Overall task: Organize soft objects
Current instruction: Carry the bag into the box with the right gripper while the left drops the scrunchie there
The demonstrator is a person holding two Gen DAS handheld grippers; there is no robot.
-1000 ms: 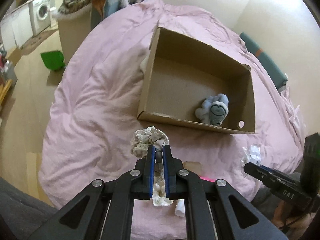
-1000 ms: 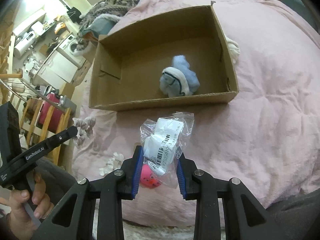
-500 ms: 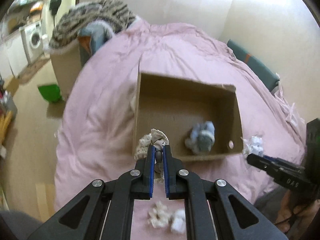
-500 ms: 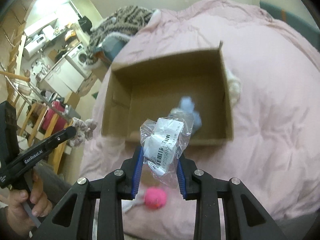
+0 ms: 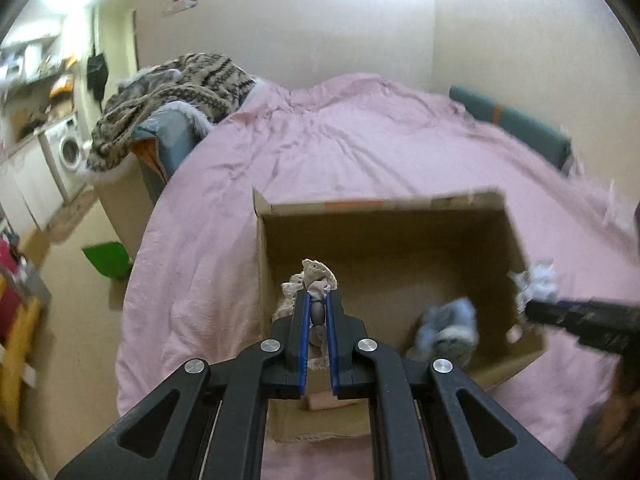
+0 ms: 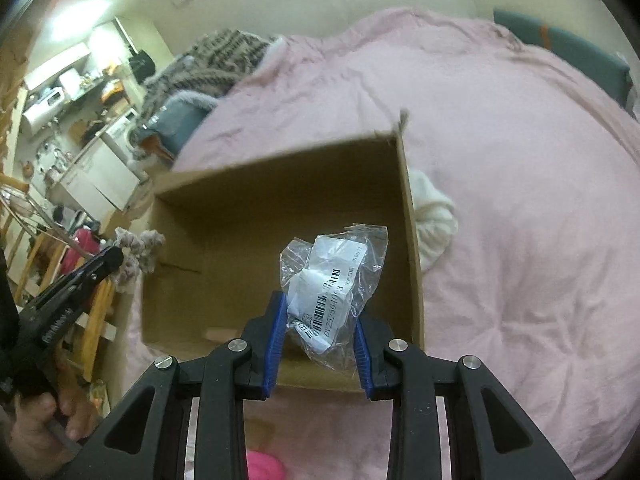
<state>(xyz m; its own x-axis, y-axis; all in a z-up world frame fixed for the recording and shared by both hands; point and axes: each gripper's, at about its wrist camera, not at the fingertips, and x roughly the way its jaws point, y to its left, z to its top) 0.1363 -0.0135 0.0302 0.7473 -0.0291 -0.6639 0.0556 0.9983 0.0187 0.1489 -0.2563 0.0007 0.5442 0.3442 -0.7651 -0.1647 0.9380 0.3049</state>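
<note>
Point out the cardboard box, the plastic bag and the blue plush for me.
Cardboard box (image 6: 248, 216): right wrist view, inside of far wall.
Plastic bag (image 6: 332, 280): right wrist view, white label in the bag's middle.
Blue plush (image 5: 448, 332): left wrist view, middle of its body.

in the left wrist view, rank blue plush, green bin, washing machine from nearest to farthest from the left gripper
From the left gripper:
1. blue plush, in the cardboard box, right of the fingers.
2. green bin, on the floor, left.
3. washing machine, far left.

Pink bed (image 5: 360, 152) bearing cardboard box (image 5: 384, 216)
</note>
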